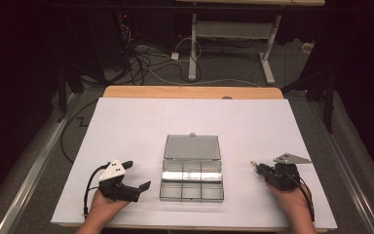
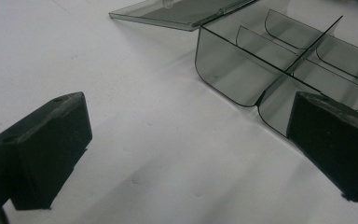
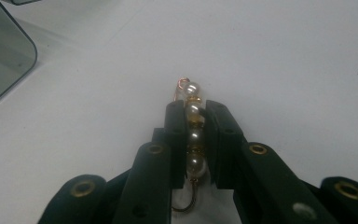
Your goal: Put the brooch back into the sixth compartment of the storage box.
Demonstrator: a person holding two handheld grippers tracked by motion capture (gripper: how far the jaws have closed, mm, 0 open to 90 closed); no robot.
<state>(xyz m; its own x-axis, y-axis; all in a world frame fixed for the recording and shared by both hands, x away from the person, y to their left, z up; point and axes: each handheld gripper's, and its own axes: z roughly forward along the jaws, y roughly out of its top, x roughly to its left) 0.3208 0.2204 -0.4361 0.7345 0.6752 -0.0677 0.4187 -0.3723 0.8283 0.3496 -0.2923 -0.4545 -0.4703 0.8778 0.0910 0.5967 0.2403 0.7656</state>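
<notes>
Now the right gripper (image 3: 195, 112) pinches a pearl earring (image 3: 193, 135) that could slip sideways before the box (image 1: 192, 191); left jaws gape.

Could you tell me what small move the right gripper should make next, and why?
Probably lift the right gripper slightly off the table and carry it toward the open compartment box. Its jaws are already shut on the pearl earring, with the beads pinched between the pads, and the box lies open with its lid folded flat. The left gripper, jaws open, holds nothing beside the box.
</notes>
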